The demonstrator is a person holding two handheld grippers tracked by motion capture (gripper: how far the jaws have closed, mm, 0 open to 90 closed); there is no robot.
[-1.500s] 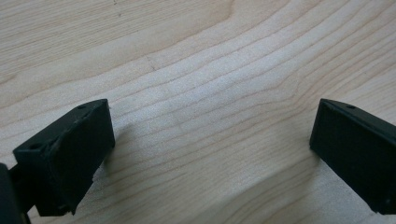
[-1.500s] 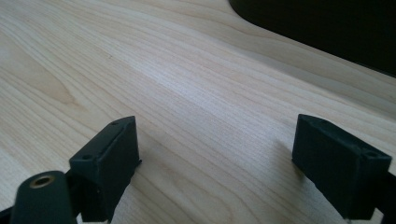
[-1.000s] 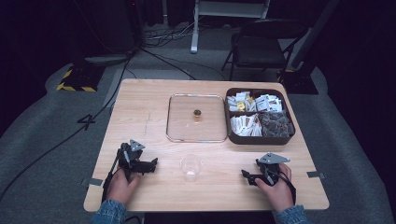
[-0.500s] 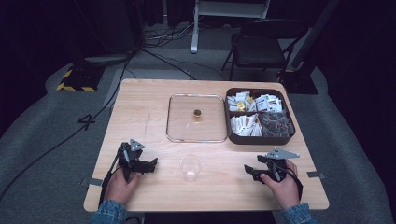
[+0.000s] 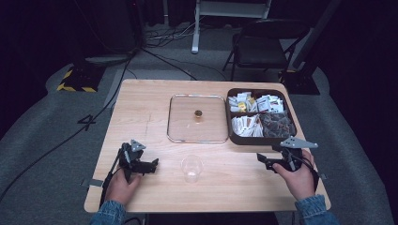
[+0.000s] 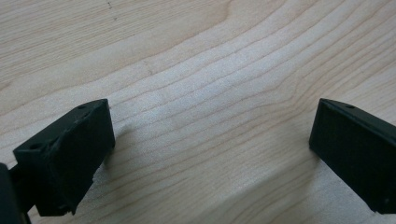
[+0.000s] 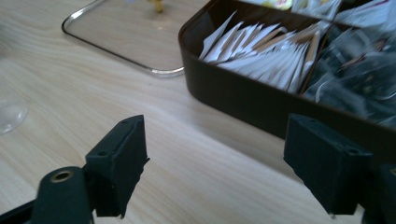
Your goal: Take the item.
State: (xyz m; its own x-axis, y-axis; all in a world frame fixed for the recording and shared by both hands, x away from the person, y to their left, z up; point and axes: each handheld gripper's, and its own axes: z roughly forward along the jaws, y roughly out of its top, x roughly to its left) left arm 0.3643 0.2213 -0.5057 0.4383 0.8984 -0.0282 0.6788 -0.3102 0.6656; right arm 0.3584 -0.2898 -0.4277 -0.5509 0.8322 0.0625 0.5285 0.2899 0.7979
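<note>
My left gripper (image 5: pixel 151 165) rests low on the wooden table (image 5: pixel 141 122) near its front left, open, with bare wood between its jaws (image 6: pixel 212 140). My right gripper (image 5: pixel 264 160) is held just above the table at the front right, open and empty (image 7: pixel 215 154). A clear plastic cup (image 5: pixel 192 168) stands between the two grippers, near the front edge. Just beyond the right gripper sits a dark brown compartment box (image 5: pixel 234 133) of packets; its near wall (image 7: pixel 243 100) and white sachets (image 7: pixel 261 51) lie close ahead.
A clear glass lid (image 5: pixel 197 118) with a small gold knob (image 5: pixel 198 114) lies flat at the table's middle, left of the box; its corner (image 7: pixel 159 71) shows ahead. A folding chair (image 5: pixel 263 47) stands beyond the table.
My right gripper has shifted slightly to the right and a little away from the front edge. The left gripper has stayed where it was.
</note>
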